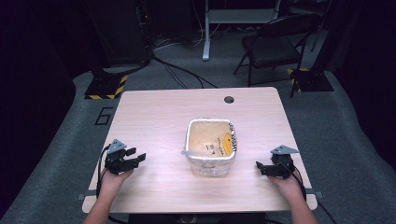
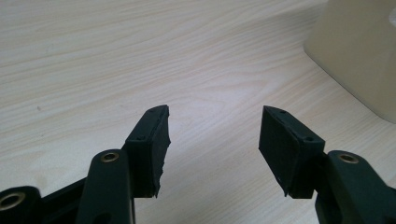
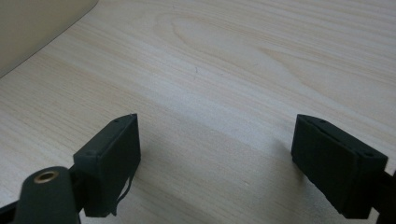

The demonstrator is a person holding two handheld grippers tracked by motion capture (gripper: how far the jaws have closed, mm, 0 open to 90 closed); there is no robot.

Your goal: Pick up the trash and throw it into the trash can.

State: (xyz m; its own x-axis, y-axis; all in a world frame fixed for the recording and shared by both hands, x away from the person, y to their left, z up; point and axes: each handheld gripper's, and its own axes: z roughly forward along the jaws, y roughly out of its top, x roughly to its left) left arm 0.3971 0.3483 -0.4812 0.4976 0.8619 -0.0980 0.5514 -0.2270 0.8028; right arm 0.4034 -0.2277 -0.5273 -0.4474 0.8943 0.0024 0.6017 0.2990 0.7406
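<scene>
Two grippers, left (image 1: 136, 155) and right (image 1: 260, 166), jaws wide, empty, flanking container (image 1: 211, 147); bare table (image 1: 154, 116) between.

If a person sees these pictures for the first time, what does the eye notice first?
First comes the pale square container lined with a clear bag, standing in the middle of the wooden table. Next come the two black tools at its sides: the left hand-held gripper and the right hand-held gripper, both open with nothing between the jaws.

Pale square tub (image 1: 210, 148), upright, open, mid-table; yellow-printed packet (image 1: 223, 141) inside.
</scene>
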